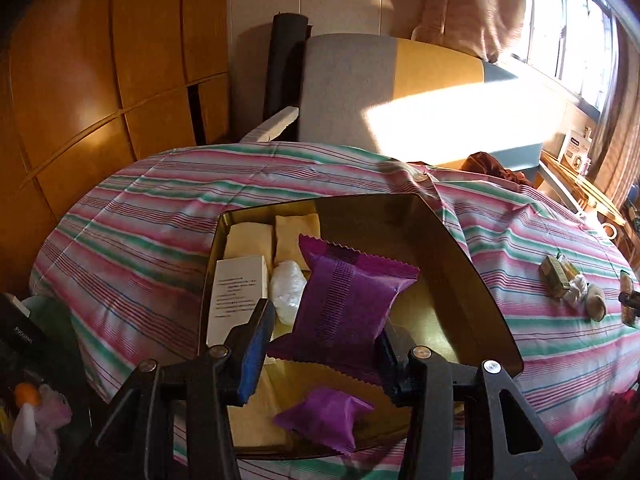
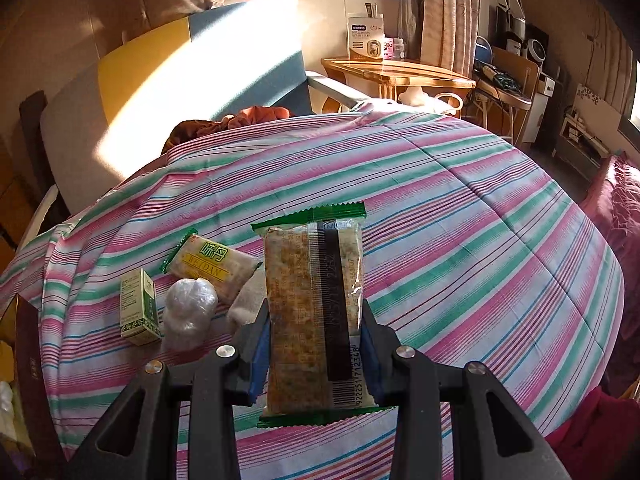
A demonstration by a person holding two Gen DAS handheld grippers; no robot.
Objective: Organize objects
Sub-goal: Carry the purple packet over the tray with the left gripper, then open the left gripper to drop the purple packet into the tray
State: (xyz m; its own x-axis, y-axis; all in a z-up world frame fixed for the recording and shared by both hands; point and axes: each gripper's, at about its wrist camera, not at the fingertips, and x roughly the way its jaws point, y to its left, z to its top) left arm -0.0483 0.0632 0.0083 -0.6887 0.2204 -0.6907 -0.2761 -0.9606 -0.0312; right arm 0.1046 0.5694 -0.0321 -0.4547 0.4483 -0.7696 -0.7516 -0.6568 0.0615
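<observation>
My left gripper (image 1: pixel 324 332) is shut on a purple snack packet (image 1: pixel 348 300), held above a gold tin (image 1: pixel 460 248). In the tin lie a white box (image 1: pixel 238 292), yellowish packs (image 1: pixel 252 240), a white plastic bundle (image 1: pixel 286 288) and a smaller purple packet (image 1: pixel 324 416). My right gripper (image 2: pixel 316 344) is shut on a long cracker packet with green ends (image 2: pixel 316 312), held above the striped cloth (image 2: pixel 440 220). On the cloth to its left lie a yellow snack packet (image 2: pixel 214 264), a small green-and-white box (image 2: pixel 138 304) and a clear wrapped ball (image 2: pixel 188 308).
A grey, yellow and blue sofa (image 1: pixel 400 92) stands behind the table, with brown cloth (image 2: pixel 240 118) at the table's far edge. A wooden side table (image 2: pixel 396 72) is at the back right. A dark red box (image 2: pixel 28 352) stands at the left edge of the right wrist view.
</observation>
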